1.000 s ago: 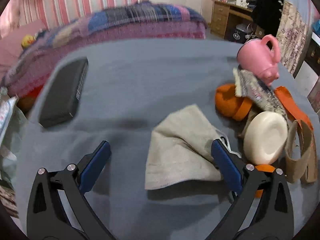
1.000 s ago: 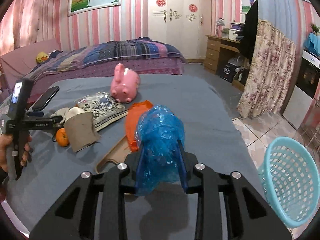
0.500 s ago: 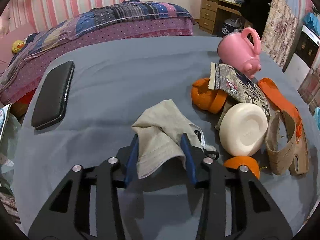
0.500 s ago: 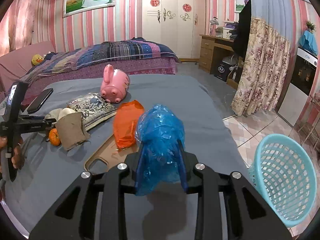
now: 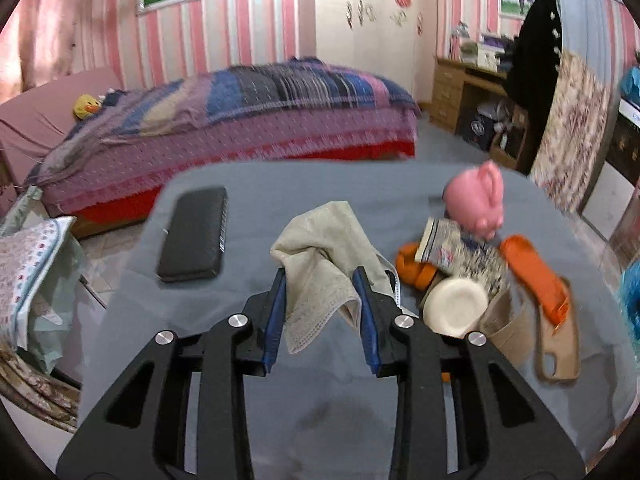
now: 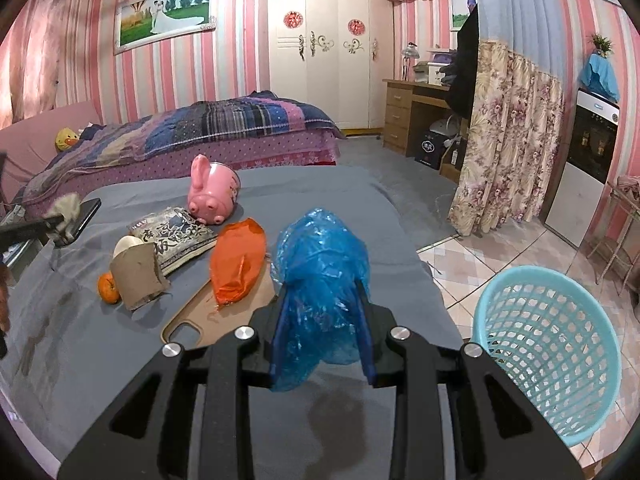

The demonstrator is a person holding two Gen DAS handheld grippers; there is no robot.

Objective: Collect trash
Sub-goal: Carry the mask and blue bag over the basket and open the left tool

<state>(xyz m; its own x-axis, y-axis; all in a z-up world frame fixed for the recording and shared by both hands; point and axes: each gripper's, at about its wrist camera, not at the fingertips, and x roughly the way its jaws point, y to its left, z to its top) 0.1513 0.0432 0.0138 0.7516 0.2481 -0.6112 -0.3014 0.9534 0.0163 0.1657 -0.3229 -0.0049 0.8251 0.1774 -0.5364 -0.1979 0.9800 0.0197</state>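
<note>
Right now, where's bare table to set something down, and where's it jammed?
Bare grey cloth: the near edge under both grippers, and the strip between the black phone and the rabbit cup. Also right of the orange bag. Jammed: the cluster from that cup to the tangerine.

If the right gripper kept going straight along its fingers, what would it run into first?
Probably nothing soon. The right gripper, shut on the blue plastic bag, points over the grey table's far edge toward the wardrobe. The basket sits off to its right. Depth is uncertain.
</note>
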